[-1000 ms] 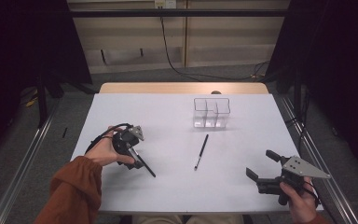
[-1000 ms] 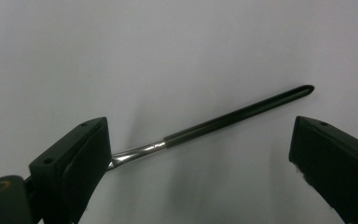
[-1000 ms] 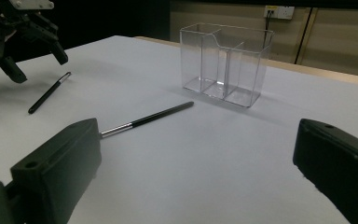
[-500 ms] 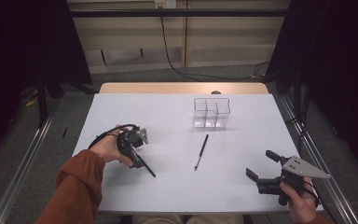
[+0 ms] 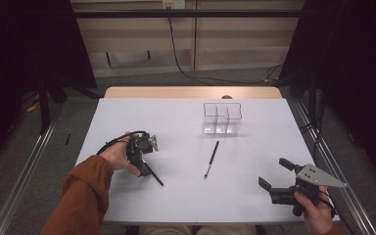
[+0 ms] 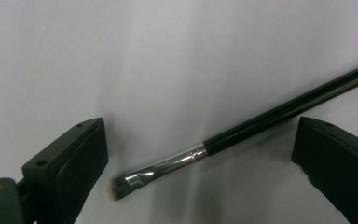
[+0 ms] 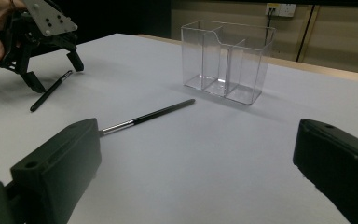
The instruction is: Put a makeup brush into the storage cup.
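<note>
Nearest the person, at the table's (image 5: 186,122) near right corner, the right tongs (image 5: 275,179) rest low over the white surface in the person's right hand (image 5: 313,208). Their jaws stand wide apart with nothing between them; in the right gripper view they (image 7: 196,177) frame bare table.

A little farther in on the left side, the left tongs (image 5: 144,164) are held in the person's left hand (image 5: 115,154), pointing down at the table. A black-handled brush (image 5: 152,174) lies flat on the table under them. In the left gripper view the brush (image 6: 242,135) runs slantwise between the two jaws, its silver collar and pale bristle tip toward the left jaw and its black handle passing out toward the upper right. The left tongs (image 6: 200,158) have just been opening again after a brief narrowing; the jaws stand wide on either side of the brush and neither pad presses on it.

Toward the middle of the table lies a second brush (image 5: 211,159), apart from both tongs, its handle pointing toward the far side.

Beyond it, just past the handle's end, stands a clear plastic organiser (image 5: 222,118) with upright compartments, which look empty. In the right gripper view the organiser (image 7: 226,60) stands upright behind the second brush (image 7: 149,115).
</note>
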A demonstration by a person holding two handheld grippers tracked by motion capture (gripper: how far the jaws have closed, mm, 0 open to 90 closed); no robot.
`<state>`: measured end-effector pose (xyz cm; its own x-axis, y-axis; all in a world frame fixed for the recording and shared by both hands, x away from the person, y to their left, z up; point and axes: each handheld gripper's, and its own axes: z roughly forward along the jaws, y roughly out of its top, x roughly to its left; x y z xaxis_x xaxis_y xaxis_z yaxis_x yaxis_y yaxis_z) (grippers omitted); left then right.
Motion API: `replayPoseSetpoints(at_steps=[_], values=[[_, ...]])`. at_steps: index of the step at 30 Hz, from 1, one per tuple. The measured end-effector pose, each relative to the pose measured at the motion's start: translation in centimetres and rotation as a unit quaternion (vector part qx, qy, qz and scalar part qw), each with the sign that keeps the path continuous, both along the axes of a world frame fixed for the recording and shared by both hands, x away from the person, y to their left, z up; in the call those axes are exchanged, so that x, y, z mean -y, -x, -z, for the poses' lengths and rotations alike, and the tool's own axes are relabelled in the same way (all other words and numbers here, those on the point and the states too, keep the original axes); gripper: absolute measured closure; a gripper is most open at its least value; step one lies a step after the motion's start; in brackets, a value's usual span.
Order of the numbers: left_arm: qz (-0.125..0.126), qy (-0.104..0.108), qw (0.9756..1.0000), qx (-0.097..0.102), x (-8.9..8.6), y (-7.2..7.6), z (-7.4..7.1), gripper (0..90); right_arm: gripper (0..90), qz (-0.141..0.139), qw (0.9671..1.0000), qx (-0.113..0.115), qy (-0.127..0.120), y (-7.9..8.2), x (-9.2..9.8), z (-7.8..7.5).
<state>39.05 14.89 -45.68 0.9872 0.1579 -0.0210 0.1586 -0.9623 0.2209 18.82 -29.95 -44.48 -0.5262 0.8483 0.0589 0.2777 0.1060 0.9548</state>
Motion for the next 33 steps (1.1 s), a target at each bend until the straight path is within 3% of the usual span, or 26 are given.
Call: replayPoseSetpoints(at_steps=[3,4,10,21,33], values=[[-0.002,0.007,0.9999,-0.008,-0.1,0.2,-0.2,14.4,0.5,0.002,1.0000,-0.002,-0.002,0.0,0.0,0.0],[0.001,-0.001,0.9999,-0.013,0.0,0.2,-0.3,16.6,0.5,0.002,1.0000,-0.003,-0.002,0.0,0.0,0.0],[0.000,0.001,0.9999,-0.016,-0.1,0.4,-0.7,29.2,0.5,-0.001,1.0000,-0.004,0.003,0.0,0.0,0.1],[-0.003,-0.008,0.9997,-0.021,0.1,0.4,-1.1,66.3,0.5,0.000,1.0000,-0.006,0.002,0.0,0.0,0.1],[-0.001,-0.013,0.9994,-0.033,0.2,0.3,-1.1,84.0,0.5,-0.001,1.0000,-0.007,0.006,0.0,0.0,0.1]])
